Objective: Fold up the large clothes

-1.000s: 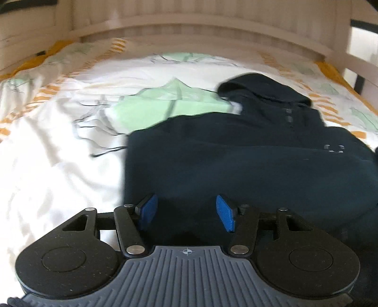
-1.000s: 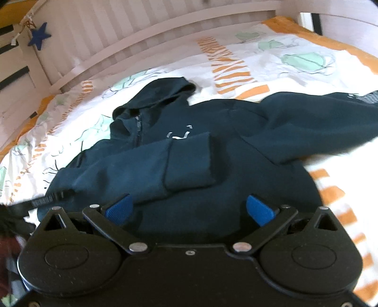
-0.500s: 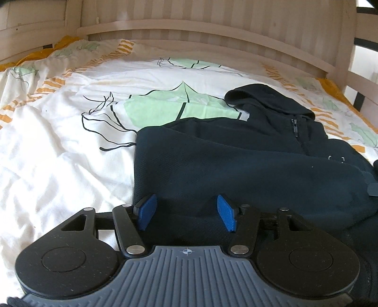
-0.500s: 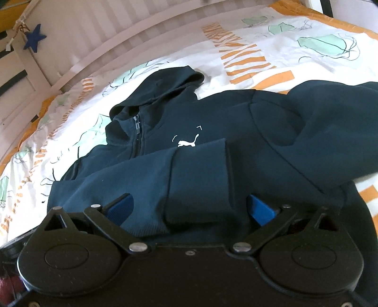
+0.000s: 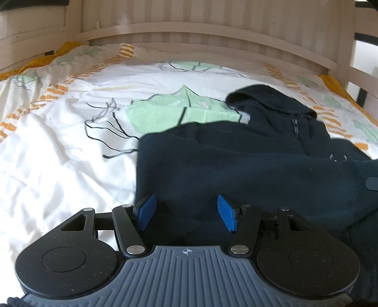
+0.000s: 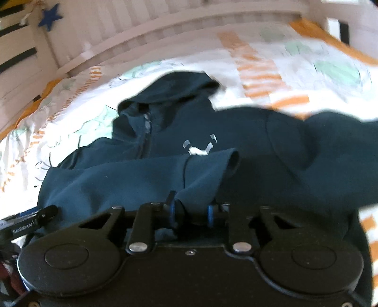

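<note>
Left hand-held gripper half open, right hand-held gripper just closing

Your right view is smeared with motion blur: the quilt pattern far ahead of the right gripper and the hoodie logo won't read. Bunched sleeve cloth hides its pads. To that gripper's right, the other sleeve runs off frame. Near the left gripper, the hem sits beneath its body.

White duvet with green and orange print fills frame – pale slatted headboard across top; blue star upper left.
</note>
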`<state>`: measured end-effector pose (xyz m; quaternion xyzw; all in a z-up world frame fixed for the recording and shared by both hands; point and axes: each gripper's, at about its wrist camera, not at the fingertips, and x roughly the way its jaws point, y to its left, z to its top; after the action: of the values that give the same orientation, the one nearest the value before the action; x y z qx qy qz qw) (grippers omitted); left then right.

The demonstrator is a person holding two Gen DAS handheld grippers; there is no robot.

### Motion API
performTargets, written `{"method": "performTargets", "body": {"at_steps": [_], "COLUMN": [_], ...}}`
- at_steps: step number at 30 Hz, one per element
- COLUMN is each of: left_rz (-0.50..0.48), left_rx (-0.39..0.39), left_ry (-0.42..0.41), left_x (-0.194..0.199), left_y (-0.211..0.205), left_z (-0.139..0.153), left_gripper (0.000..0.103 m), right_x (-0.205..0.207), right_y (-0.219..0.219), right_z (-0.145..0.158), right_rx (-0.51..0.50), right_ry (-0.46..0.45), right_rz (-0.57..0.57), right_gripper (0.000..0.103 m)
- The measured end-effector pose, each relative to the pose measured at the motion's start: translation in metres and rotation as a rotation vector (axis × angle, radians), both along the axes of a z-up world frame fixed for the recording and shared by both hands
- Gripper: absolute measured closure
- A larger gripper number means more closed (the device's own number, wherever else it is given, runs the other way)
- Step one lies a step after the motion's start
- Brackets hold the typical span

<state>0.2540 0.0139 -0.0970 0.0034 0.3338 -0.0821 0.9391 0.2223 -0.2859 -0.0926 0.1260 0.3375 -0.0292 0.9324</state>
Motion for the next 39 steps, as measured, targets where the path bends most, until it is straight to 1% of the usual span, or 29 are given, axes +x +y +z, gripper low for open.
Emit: {"method": "performTargets", "body": {"at_steps": [2,4,5,6,7,8,9,11,12,13,15,18,20,23,28,33,36,39], "left_rz": [0.031,0.052,0.055,0.05,0.036,0.021,0.01,0.004,0.004,0.006,0.011,0.015,0.018,0.025,0.039,0.05,0.053,0.052], "left_rx": [-0.029,-0.053,-0.053,-0.039,-0.009,0.018,0.039,0.101,0.122,0.139,0.137,0.099,0.086,0.095,0.121,0.091,0.069,0.069], "left_ry": [-0.007,0.014,0.032,0.04,0.025,0.003,-0.008,-0.015,-0.02,-0.026,-0.033,-0.028,-0.025,-0.028,-0.031,-0.015,-0.005,-0.004], "left_x": [-0.001,0.002,0.003,0.004,0.003,0.001,-0.001,-0.001,-0.001,-0.001,-0.003,-0.001,0.0,0.001,0.002,0.005,0.006,0.006], "left_y": [0.002,0.003,0.003,0.0,-0.004,-0.008,-0.012,-0.022,-0.025,-0.028,-0.027,-0.021,-0.02,-0.021,-0.024,-0.019,-0.016,-0.015], "left_z": [0.005,0.004,0.0,-0.004,-0.009,-0.012,-0.014,-0.016,-0.017,-0.018,-0.019,-0.021,-0.022,-0.023,-0.025,-0.026,-0.026,-0.025], "left_gripper": [0.046,0.044,0.042,0.04,0.037,0.031,0.026,0.023,0.021,0.021,0.019,0.017,0.016,0.013,0.008,0.003,0.003,0.003], "right_x": [-0.001,0.005,0.009,0.012,0.012,0.011,0.007,-0.003,-0.006,-0.005,-0.002,0.005,0.004,0.002,0.001,0.0,0.001,0.001], "right_y": [0.001,0.0,-0.001,-0.003,-0.004,-0.006,-0.008,-0.009,-0.007,-0.004,0.003,0.014,0.013,0.01,0.013,0.014,0.014,0.014], "right_z": [0.008,0.008,0.003,-0.004,-0.011,-0.017,-0.023,-0.03,-0.031,-0.032,-0.035,-0.038,-0.04,-0.044,-0.048,-0.049,-0.049,-0.048], "right_rx": [-0.026,-0.041,-0.047,-0.056,-0.063,-0.067,-0.066,-0.07,-0.077,-0.088,-0.125,-0.188,-0.184,-0.153,-0.169,-0.174,-0.174,-0.172], "right_ry": [-0.044,-0.032,-0.01,0.019,0.038,0.047,0.037,-0.012,-0.022,-0.024,-0.014,-0.001,-0.01,-0.022,-0.038,-0.043,-0.042,-0.04], "right_rz": [0.009,0.012,0.005,-0.01,-0.024,-0.041,-0.055,-0.063,-0.062,-0.053,-0.025,-0.003,-0.004,-0.005,-0.012,-0.016,-0.016,-0.015], "right_gripper": [0.069,0.068,0.063,0.055,0.051,0.045,0.04,0.036,0.03,0.026,0.012,0.004,0.003,0.002,0.001,0.001,0.001,0.001]}}
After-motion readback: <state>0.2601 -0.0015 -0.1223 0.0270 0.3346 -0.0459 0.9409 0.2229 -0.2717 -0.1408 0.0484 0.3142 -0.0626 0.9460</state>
